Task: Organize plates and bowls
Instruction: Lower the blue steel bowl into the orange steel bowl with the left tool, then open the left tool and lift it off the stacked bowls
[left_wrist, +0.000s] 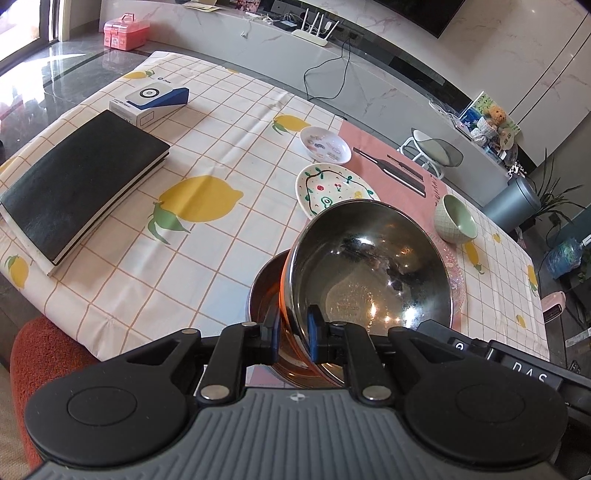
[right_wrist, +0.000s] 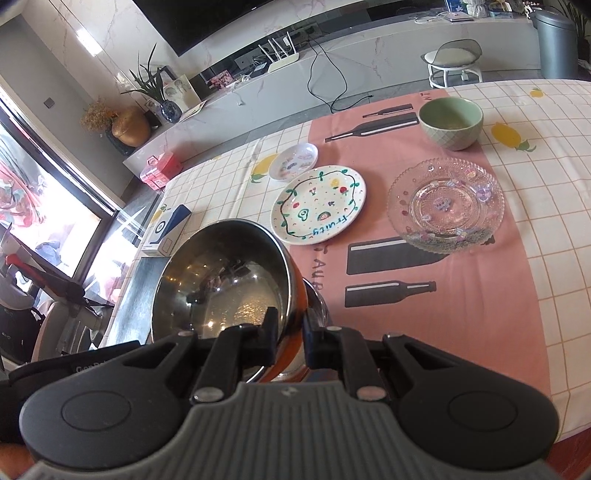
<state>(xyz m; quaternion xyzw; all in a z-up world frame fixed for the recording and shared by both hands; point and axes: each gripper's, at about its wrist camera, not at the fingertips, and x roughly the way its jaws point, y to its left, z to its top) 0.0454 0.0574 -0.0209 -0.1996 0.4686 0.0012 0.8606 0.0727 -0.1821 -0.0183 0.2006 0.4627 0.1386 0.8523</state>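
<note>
Both grippers are shut on the rim of one steel bowl (left_wrist: 369, 273) with an orange outside, also in the right wrist view (right_wrist: 221, 280). My left gripper (left_wrist: 293, 332) pinches its near rim, my right gripper (right_wrist: 290, 334) the opposite rim. The bowl is tilted and held just above a second steel bowl (left_wrist: 264, 291) on the table, seen as a sliver in the right wrist view (right_wrist: 317, 306). Beyond lie a painted fruit plate (right_wrist: 317, 205), a small white dish (right_wrist: 293, 160), a clear glass plate (right_wrist: 445, 205) and a green bowl (right_wrist: 450, 122).
A black notebook (left_wrist: 81, 184) and a blue-and-white box (left_wrist: 155, 101) lie on the lemon tablecloth (left_wrist: 221, 147) to the left. A pink placemat (right_wrist: 424, 266) lies under the dishes. A white stool (right_wrist: 452, 61) stands beyond the table's far edge.
</note>
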